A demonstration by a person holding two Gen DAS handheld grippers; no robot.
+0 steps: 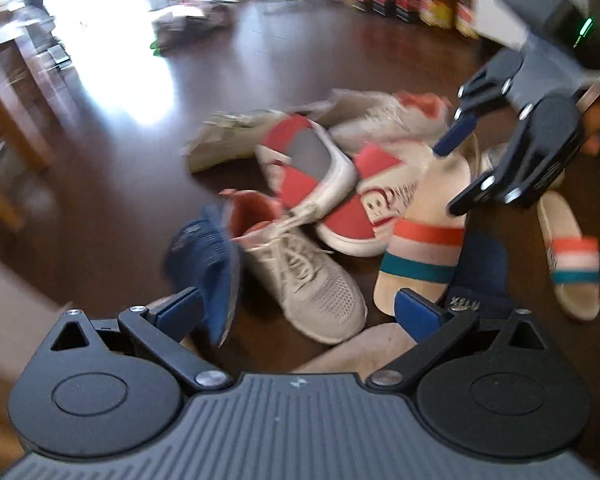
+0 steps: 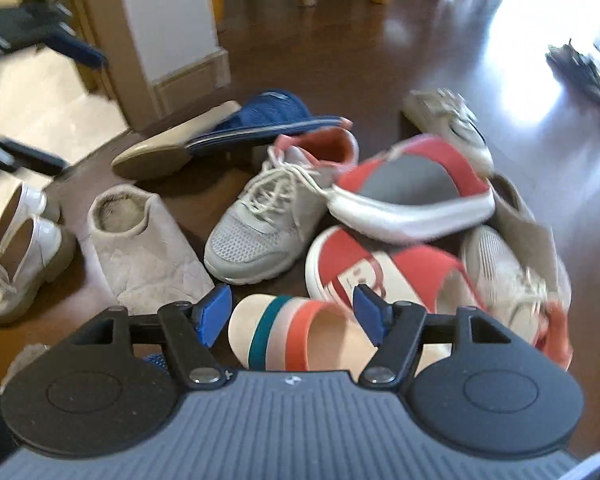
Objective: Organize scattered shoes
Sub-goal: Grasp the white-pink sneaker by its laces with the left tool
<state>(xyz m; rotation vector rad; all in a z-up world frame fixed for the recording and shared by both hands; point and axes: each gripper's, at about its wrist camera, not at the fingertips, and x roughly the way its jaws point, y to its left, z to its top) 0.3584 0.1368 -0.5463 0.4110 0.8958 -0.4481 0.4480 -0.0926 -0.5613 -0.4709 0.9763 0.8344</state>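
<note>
Shoes (image 2: 340,208) lie in a jumbled heap on the dark wood floor (image 2: 320,68), and motion blur softens most of them in both wrist views. The right tongs' body cuts off the heel end of a striped slide (image 2: 300,336), and a blue shoe (image 2: 156,360) shows only as a sliver behind its left finger. In the left wrist view, writing on a navy slipper (image 1: 476,280) is too smeared to read; a cartoon face on a red-and-white sneaker (image 1: 374,208) is the one clear mark. The second red-and-white sneaker (image 2: 416,196) lies tipped on top of the pile, its grey insole showing. Beside it sits a grey mesh trainer (image 2: 268,224) with white laces and a coral lining. A beige fleece-lined slipper (image 2: 140,252), a white glossy pair (image 2: 16,252) and a blue slide (image 2: 276,116) lie off to the left.

Left tongs (image 1: 300,312) stand apart above the heap with nothing between them. Right tongs (image 2: 292,316) also stand apart, over the striped slide without gripping it.
</note>
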